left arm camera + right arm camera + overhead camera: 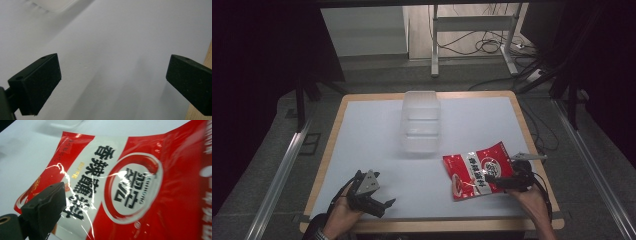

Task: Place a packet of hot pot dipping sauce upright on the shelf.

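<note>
A red and white snack packet [474, 170] with black characters lies tilted at the table's front right. My right gripper [502, 181] is shut on its right edge. In the right gripper view the packet [130, 182] spreads over the frame, with one black finger [47, 205] pressed on its printed face and the other jaw hidden beneath it. My left gripper [384, 206] rests near the front left edge, held by a hand. In the left gripper view it [112, 82] stands open, jaws wide apart over bare white tabletop.
A clear plastic container [421, 122] stands at the middle back of the white table [372, 145], just beyond the packet. The table has a wooden rim [329, 150]. Metal rails [282, 170], a table frame and cables lie on the floor around it.
</note>
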`<state>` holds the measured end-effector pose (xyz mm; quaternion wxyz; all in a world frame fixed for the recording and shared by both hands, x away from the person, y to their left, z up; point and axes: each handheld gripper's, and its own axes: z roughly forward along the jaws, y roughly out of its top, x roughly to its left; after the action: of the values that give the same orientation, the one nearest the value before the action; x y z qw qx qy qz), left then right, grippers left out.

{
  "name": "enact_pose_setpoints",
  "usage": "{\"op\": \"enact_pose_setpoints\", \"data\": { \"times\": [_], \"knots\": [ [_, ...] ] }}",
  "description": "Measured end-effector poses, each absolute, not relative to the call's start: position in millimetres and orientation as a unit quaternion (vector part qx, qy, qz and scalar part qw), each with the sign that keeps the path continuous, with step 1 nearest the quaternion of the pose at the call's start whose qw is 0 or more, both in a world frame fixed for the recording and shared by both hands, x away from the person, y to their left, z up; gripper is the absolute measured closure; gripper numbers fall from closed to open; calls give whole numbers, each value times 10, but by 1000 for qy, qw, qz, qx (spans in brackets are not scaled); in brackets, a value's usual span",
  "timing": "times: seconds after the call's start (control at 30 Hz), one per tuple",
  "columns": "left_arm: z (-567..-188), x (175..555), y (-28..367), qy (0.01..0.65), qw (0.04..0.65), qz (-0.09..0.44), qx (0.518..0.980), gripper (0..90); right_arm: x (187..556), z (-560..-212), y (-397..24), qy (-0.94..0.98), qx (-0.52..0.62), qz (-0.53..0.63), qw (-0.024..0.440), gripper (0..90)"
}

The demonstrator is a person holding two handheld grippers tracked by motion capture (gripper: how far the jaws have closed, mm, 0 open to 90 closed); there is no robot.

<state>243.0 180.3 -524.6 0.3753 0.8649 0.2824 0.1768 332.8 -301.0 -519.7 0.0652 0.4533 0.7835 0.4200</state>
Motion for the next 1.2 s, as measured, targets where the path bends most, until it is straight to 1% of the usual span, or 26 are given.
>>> {"op": "enact_pose_setpoints", "data": {
  "times": [0.1, 0.13, 0.2, 0.23, 0.3, 0.33, 0.37, 0.4, 0.43, 0.57, 0.7, 0.87, 1.03, 1.13, 1.2],
  "knots": [
    [-5243, 2430, 1804, 283, 375, 178, 864, 0, 3352, -5193, -2959, 788, 454, 412, 63, 50],
    [-5244, 2430, 1803, 283, 375, 178, 865, 0, 3360, -5191, -2946, 788, 454, 411, 62, 85],
    [-5244, 2430, 1802, 283, 375, 178, 865, 0, 3363, -5168, -2914, 792, 458, 396, 77, 199],
    [-5245, 2429, 1799, 282, 374, 178, 865, 0, 3360, -5149, -2903, 794, 459, 389, 83, 283],
    [-5245, 2428, 1798, 282, 374, 178, 865, 0, 3364, -5119, -2888, 795, 459, 386, 88, 387],
    [-5245, 2429, 1798, 282, 374, 178, 865, 0, 3365, -5107, -2876, 796, 460, 383, 91, 461],
    [-5245, 2429, 1798, 282, 374, 178, 865, 0, 3369, -5104, -2869, 799, 458, 378, 94, 496],
    [-5245, 2429, 1798, 282, 374, 178, 865, 0, 3369, -5104, -2869, 799, 458, 378, 94, 496],
    [-5246, 2428, 1796, 281, 374, 179, 866, 0, 3374, -5099, -2852, 804, 455, 370, 97, 590],
    [-5246, 2428, 1797, 281, 373, 179, 866, 0, 3380, -5083, -2832, 811, 447, 362, 107, 700],
    [-5243, 2427, 1801, 282, 374, 181, 865, 0, 3372, -5073, -2796, 823, 436, 339, 129, 864],
    [-5238, 2426, 1807, 283, 375, 183, 863, 0, 3355, -5047, -2757, 825, 441, 323, 144, 874],
    [-5237, 2425, 1810, 283, 376, 184, 863, 0, 3350, -4997, -2760, 819, 444, 337, 138, 873],
    [-5236, 2424, 1810, 284, 376, 185, 863, 0, 3335, -4944, -2755, 819, 427, 359, 134, 873],
    [-5236, 2424, 1811, 284, 376, 185, 862, 0, 3313, -4908, -2733, 820, 420, 361, 141, 873]
  ]
}}
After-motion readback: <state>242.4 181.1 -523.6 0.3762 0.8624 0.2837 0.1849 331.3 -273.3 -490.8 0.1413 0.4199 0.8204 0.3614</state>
